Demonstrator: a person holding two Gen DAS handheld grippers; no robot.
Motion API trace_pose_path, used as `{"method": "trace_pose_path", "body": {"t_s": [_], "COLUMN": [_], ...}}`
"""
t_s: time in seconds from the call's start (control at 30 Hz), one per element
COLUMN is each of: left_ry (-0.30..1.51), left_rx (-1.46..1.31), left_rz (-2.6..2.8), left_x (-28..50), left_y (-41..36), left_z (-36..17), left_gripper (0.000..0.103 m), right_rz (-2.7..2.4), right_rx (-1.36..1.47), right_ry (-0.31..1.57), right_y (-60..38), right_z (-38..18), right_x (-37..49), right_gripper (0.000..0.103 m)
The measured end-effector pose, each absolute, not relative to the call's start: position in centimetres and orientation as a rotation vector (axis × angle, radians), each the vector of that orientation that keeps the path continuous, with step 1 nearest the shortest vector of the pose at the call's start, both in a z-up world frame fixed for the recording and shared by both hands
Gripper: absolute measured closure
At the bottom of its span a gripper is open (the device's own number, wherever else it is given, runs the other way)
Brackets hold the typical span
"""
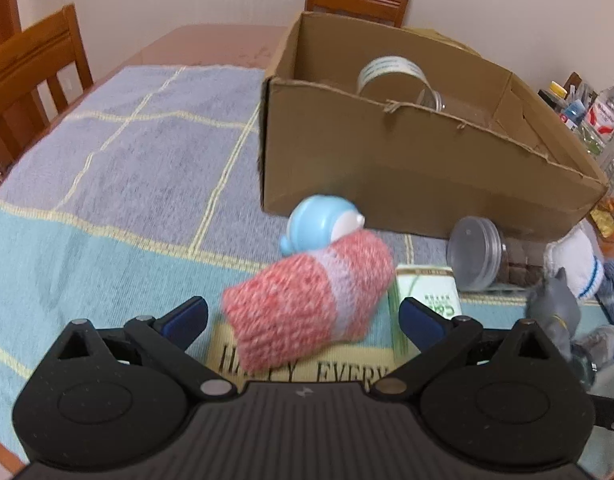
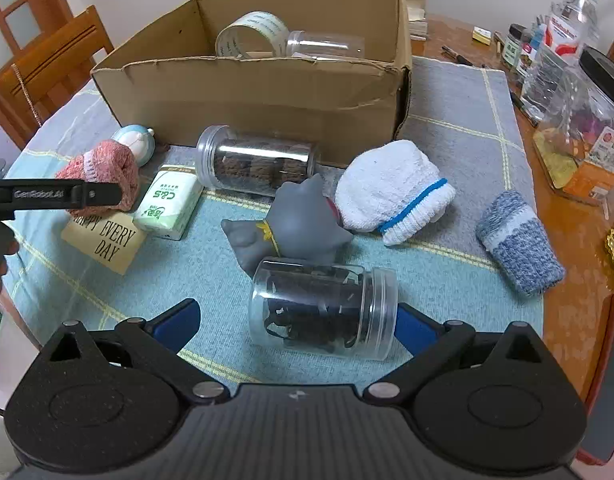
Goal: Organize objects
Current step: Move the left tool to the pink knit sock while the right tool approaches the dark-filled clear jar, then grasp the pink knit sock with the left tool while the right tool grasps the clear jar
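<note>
Lying on its side just ahead of the right tool (image 2: 295, 322), the clear plastic jar (image 2: 321, 308) with dark contents sits between that tool's spread blue fingers (image 2: 179, 322), its screw lid toward the right finger, which it seems to touch or nearly touch. The tool is open and holds nothing. The jar looks stiff, smooth and fairly light; being round, it would likely roll if nudged, so a grip across the ribbed lid or squarely across the middle of the body seems the safest hold.

The left tool (image 1: 303, 320) is open too, its fingers apart on either side of the pink knitted sock (image 1: 307, 300), which is rolled up and rests on a cream card (image 2: 103, 240) printed with words. Whether the pads touch the wool cannot be told. The sock looks soft and light and will squash under pressure, so a pinch across its thick middle should hold well.

Beyond the jar sits a grey rubbery cat figure (image 2: 295, 224), probably springy and easy to grip at the body. Next to it lie a white sock (image 2: 391, 184) and, apart to the right, a blue sock (image 2: 519, 240), both soft. A green tissue pack (image 2: 169, 200) lies beside the card, and a second jar (image 2: 259, 164) and a blue toy (image 1: 319, 224) lie near the cardboard box (image 2: 267, 92). The box stands open-topped on the cloth-covered tabletop (image 2: 459, 120), already holding a tape roll (image 2: 251, 34) and an empty clear jar (image 2: 327, 44).
</note>
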State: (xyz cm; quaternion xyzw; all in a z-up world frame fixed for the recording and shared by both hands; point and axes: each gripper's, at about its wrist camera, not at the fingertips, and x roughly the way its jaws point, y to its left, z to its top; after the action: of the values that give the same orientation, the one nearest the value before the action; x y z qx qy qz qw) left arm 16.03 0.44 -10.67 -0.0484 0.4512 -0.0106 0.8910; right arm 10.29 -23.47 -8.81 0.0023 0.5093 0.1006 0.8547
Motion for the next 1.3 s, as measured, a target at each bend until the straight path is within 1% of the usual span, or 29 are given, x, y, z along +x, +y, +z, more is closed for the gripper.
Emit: {"method": "trace_pose_path", "body": {"t_s": [0.27,0.53,0.77,1.0,1.2,1.3], "left_ry": [0.956,0.908,0.896,0.859,0.849,0.840], "left_rx": [-0.051,0.014,-0.039,0.083,0.176,0.176], "left_rz": [0.001,0.002,-0.032,0.013,-0.023,-0.034], "left_x": [15.8,14.5,14.3,14.5,14.3,14.5], "left_y": [1.5,3.3,0.8,-1.7,-2.1,-1.8], "left_z": [-10.7,-9.3,-9.9,-11.7,-12.5,-12.9], "left_gripper": [0.002,0.002,0.002,0.002,0.002,0.001], "right_rz": [0.212,0.215,0.223,0.243,0.264,0.272], "right_rx": [0.017,0.011,-0.003,-0.004,-0.040,-0.042], "right_ry": [1.064,1.065,1.071,1.075,1.071,1.083], "right_y": [-23.7,-24.2,-24.7,-25.4,-25.9,-25.9], "right_z": [-8.7,-8.8,-8.9,-9.3,-9.7,-10.3], "right_x": [10.8,11.3,11.5,11.6,11.2,11.1], "right_gripper": [0.000,0.000,0.000,0.000,0.000,0.000]}}
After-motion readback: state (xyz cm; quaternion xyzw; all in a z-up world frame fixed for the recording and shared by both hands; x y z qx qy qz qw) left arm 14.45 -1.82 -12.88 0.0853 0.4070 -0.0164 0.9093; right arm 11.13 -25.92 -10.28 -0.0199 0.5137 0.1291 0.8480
